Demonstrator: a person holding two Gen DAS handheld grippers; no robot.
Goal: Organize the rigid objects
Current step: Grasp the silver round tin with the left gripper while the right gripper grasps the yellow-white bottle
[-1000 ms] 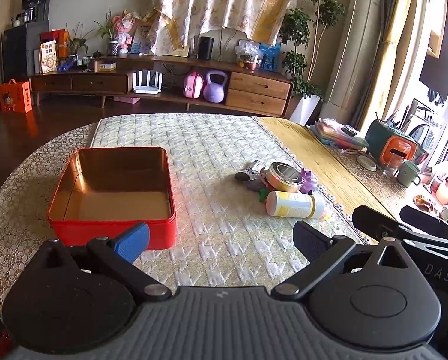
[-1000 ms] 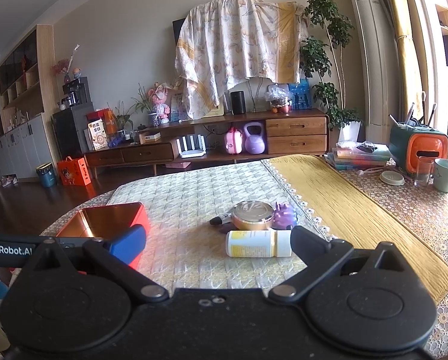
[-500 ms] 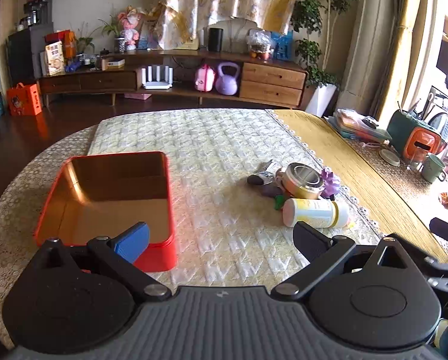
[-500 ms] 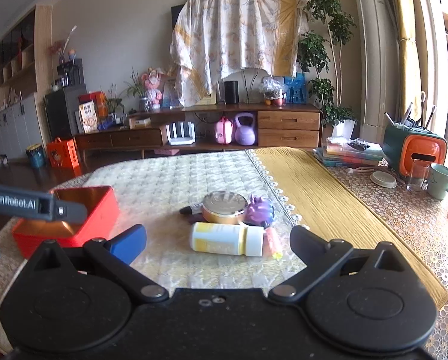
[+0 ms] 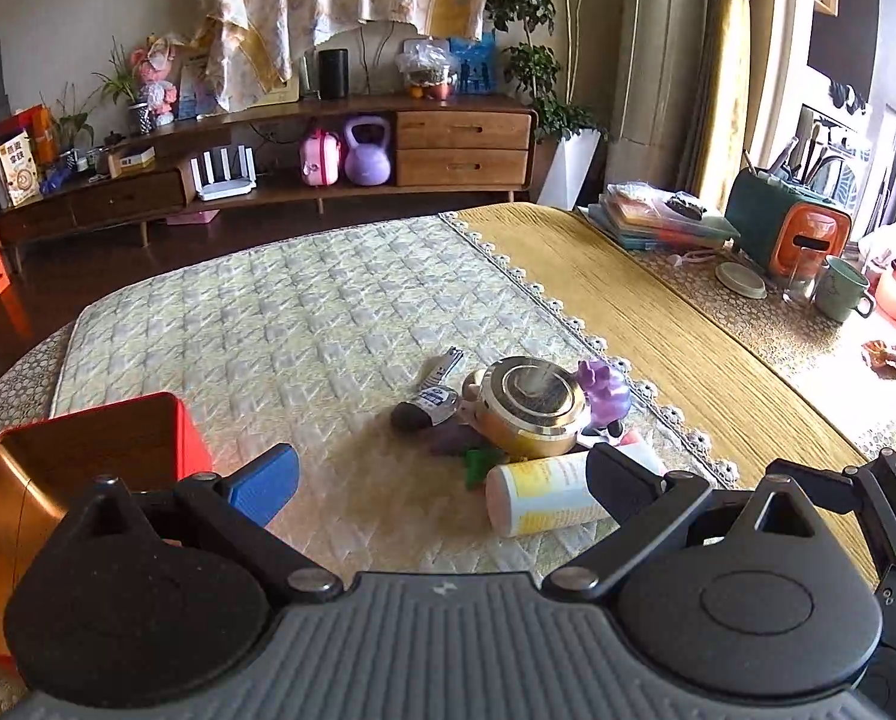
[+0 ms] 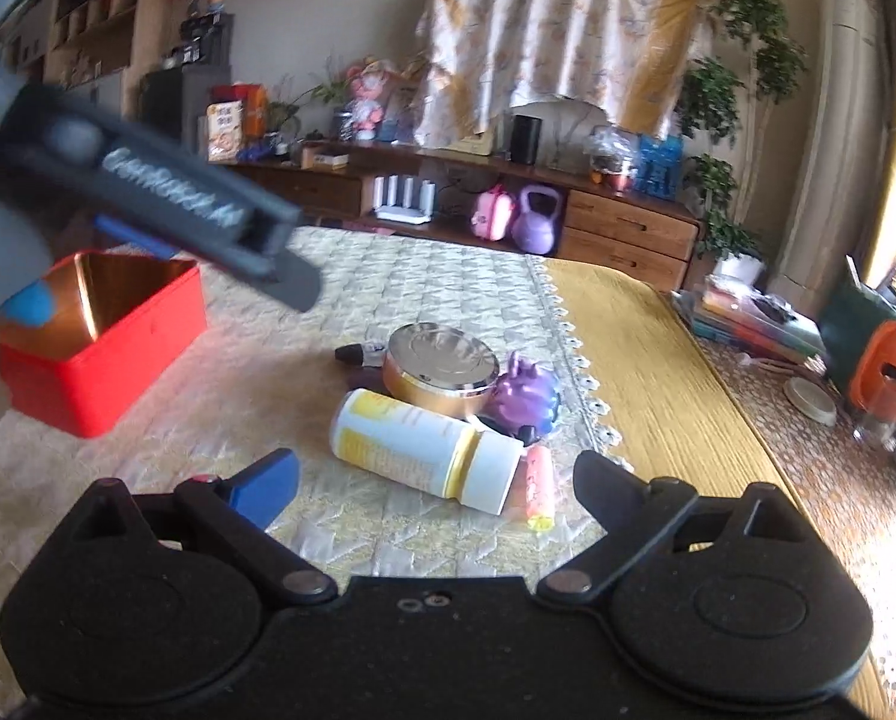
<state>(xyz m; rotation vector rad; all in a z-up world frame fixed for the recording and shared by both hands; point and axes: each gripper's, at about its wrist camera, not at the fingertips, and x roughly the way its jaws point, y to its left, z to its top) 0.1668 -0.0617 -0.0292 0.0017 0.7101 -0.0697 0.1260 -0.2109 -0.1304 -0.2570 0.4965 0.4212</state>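
A small heap lies on the quilted mat: a white and yellow bottle (image 6: 424, 450) on its side, a round gold tin (image 6: 442, 369), a purple toy (image 6: 526, 393), a dark marker (image 5: 427, 402) and an orange tube (image 6: 538, 486). An empty red tin box (image 6: 106, 348) stands to the left. My right gripper (image 6: 436, 480) hangs open just short of the bottle, nothing between its fingers. My left gripper (image 5: 439, 480) is open too, with the bottle (image 5: 544, 501) by its right finger. The left gripper body (image 6: 166, 192) crosses the right wrist view at upper left.
A yellow runner (image 5: 658, 324) borders the mat on the right. Beyond it sit stacked books (image 5: 658, 216), an orange and green holder (image 5: 790, 228), a green mug (image 5: 841, 291) and a glass. A wooden sideboard (image 5: 358, 150) stands against the far wall.
Both grippers have moved forward and down toward the heap, which now looms larger. The left gripper swung right, pushing the red box to the frame's left edge.
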